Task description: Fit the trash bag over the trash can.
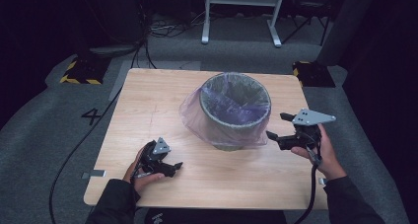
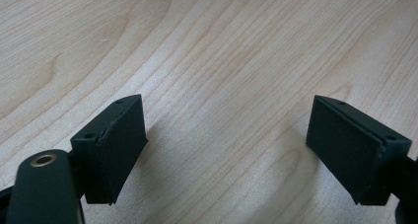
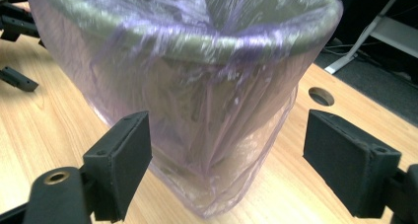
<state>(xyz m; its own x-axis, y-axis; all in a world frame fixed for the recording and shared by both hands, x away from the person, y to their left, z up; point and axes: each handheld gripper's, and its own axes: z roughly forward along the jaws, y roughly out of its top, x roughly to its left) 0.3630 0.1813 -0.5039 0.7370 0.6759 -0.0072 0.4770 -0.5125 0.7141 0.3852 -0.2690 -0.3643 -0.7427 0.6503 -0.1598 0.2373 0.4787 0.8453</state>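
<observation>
1. The right gripper (image 3: 226, 160) has its two black jaws spread wide apart, nothing between the pads (image 3: 125, 157).
2. Just beyond them stands a grey waste bin (image 3: 162, 34) on the wooden table (image 3: 44, 135).
3. A thin purple bag (image 3: 222, 135) lines the bin, folds over its rim and hangs loosely down the outside to the tabletop.
4. A round hole (image 3: 321, 96) is cut in the table to the right of the bin.
5. The left gripper (image 3: 15, 46) shows at the upper left edge, beside the bin.
</observation>
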